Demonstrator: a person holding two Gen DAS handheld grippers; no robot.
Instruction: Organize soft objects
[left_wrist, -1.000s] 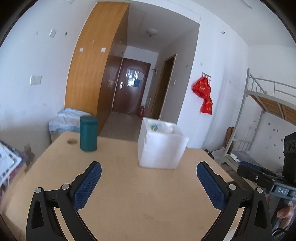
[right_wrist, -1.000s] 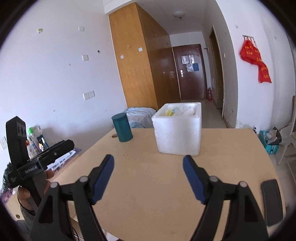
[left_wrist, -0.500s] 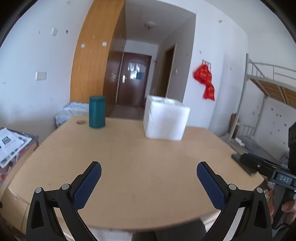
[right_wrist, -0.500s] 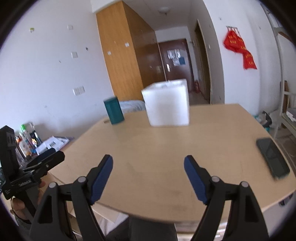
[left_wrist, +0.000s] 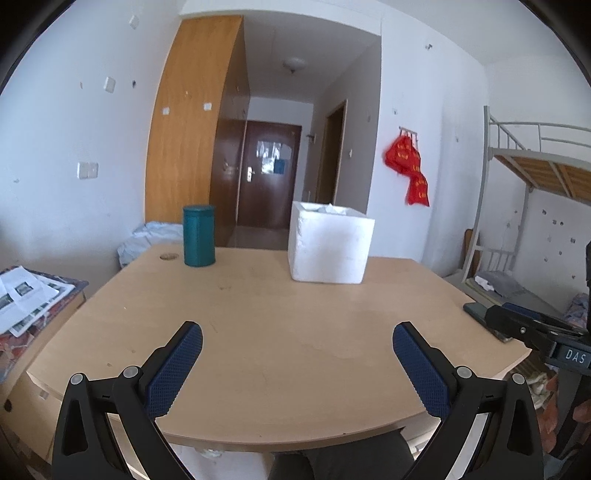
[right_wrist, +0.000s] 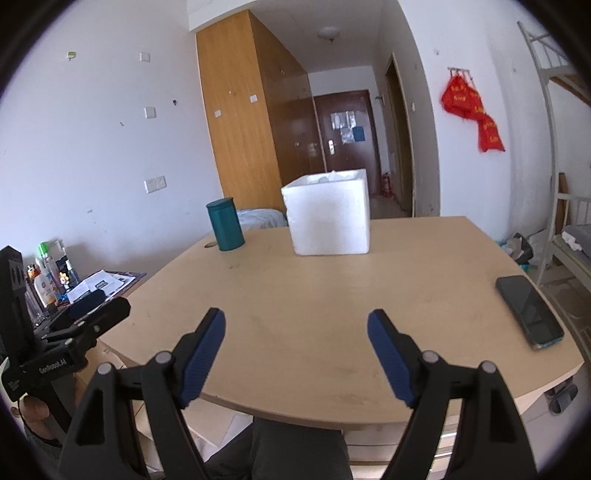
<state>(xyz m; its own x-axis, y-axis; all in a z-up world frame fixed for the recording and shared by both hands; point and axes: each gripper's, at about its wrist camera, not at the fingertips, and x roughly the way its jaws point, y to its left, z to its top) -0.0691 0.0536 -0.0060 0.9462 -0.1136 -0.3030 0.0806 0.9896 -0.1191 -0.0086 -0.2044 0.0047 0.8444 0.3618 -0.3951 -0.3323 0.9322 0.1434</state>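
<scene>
Soft things (left_wrist: 334, 209) poke up white and crumpled out of the top of the box (left_wrist: 330, 248); only a bit of them shows, so I cannot tell what they are. From the right wrist view too, just a small white bump (right_wrist: 328, 178) sticks up over the rim.

Biggest is the table (left_wrist: 280, 332), a wide, light brown wooden top with a curved near edge. It is mostly bare.

Next comes the box, white and square like foam, open at the top. It stands upright far back on the table, a little right of the middle.

Both grippers are big and black with blue pads. The left gripper (left_wrist: 297, 349) hangs over the near edge of the table with its jaws spread wide and nothing between them. The right gripper (right_wrist: 295, 338) is the same: jaws wide apart, nothing in them, over the near edge. Both are well apart from the box. Each one can be seen at the side of the other's view, held by a hand.

Then the can (left_wrist: 198, 235), dark green and round, standing upright on the far left of the table, well apart from the box. A small round hole (left_wrist: 168, 255) in the table is just beside it.

Smallest is the phone (right_wrist: 529, 311), dark and flat, lying near the right edge of the table.
</scene>
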